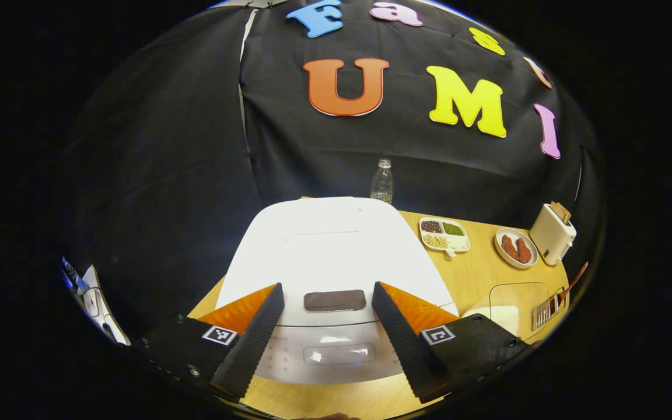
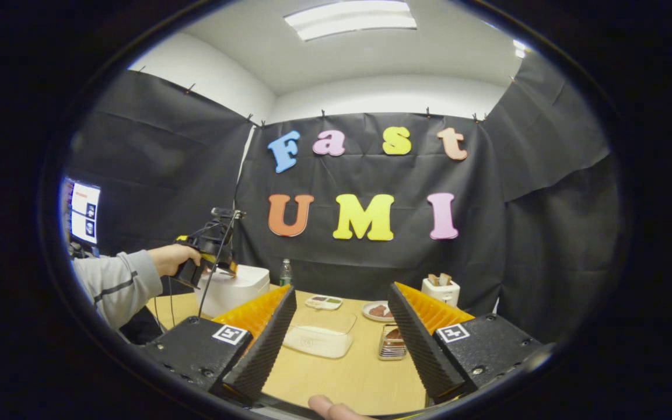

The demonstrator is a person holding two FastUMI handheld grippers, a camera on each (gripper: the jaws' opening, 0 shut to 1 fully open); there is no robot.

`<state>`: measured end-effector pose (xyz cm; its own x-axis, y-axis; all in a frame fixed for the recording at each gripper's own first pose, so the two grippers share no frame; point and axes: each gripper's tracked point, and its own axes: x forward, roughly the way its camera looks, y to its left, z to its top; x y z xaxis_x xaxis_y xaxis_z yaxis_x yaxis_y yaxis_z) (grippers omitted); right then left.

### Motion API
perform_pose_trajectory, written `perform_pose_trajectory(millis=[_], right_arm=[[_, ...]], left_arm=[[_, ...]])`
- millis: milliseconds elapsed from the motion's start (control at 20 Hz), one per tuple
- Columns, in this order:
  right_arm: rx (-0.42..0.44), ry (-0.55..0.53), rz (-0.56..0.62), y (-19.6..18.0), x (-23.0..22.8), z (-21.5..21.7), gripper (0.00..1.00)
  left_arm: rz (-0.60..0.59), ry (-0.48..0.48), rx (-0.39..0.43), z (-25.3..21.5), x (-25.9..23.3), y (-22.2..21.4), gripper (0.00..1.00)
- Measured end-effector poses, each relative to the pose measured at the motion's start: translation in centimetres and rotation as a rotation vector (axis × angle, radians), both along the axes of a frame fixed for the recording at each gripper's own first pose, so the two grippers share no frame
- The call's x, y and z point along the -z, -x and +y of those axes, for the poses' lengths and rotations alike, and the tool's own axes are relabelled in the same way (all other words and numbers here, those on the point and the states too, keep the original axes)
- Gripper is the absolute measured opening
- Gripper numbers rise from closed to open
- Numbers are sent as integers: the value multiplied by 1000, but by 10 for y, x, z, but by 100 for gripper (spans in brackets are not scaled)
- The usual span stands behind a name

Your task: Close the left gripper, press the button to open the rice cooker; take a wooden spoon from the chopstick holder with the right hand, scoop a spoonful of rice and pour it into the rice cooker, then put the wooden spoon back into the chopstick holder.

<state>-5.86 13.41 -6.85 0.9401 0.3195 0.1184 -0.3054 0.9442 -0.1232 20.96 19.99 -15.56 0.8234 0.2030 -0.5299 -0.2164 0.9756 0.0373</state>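
The left tongs (image 1: pixel 327 326) are hovering spread over the rice cooker (image 1: pixel 330 245); they need clenching before pressing its button (image 1: pixel 335 300). The right tongs (image 2: pixel 342 338) are waiting, released.

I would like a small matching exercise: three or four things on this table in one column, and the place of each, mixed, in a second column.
Things:
1. rice cooker
2. water bottle
3. toaster
4. divided dish

Places:
a. at the far right, past the round plate
b. between the cooker and the round plate
c. behind the cooker, by the wall
d. just ahead of the open left gripper

Pairs: 1-d, 2-c, 3-a, 4-b
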Motion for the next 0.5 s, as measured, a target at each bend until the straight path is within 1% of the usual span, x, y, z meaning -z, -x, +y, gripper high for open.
perform_pose_trajectory(millis=[100, 200, 300, 400, 500], right_arm=[[21, 18, -18, -3, -6, -7, 100], [78, 11, -37, -7, -15, -25, 100], [132, -15, -39, -13, -19, -44, 100], [155, -49, -27, -17, -22, -57, 100], [174, -73, -15, -22, -24, -69, 100]], left_arm=[[-29, -8, -9, 1, 2, -3, 100], [-50, -20, -2, -1, 2, -3, 100], [-68, -8, -10, 0, 0, -5, 100], [-89, -23, -7, 0, -1, -4, 99], [-101, -16, -15, -3, -6, -5, 98]])
